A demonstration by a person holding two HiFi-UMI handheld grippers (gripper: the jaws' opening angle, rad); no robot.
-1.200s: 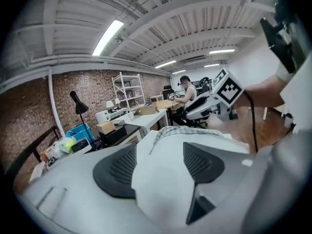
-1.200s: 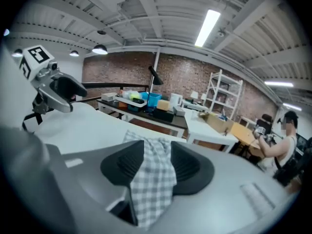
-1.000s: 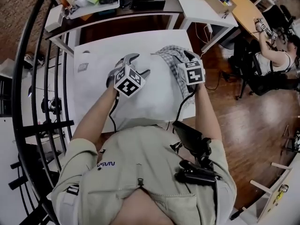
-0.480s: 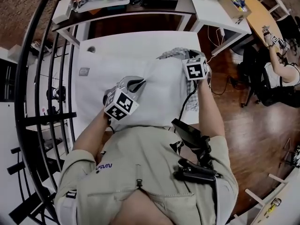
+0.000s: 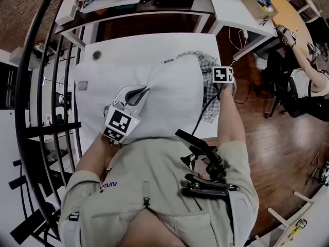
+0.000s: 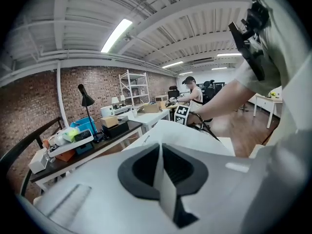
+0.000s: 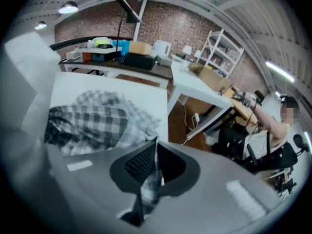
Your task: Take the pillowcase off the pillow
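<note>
Pillow [image 5: 169, 99]: white, on the white table [image 5: 128, 48].
Pillowcase [image 5: 209, 89]: checked, bunched along the pillow's far right side.
Left gripper [image 5: 143, 90]: at the pillow's left edge, its 2 jaws pinching white pillow fabric.
Right gripper [image 7: 155, 149]: right of the pillow, its 2 jaws clamped on checked pillowcase cloth.

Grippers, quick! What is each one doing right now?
Left gripper: closed, pinching the white pillow.
Right gripper: closed, pinching the checked pillowcase.
</note>
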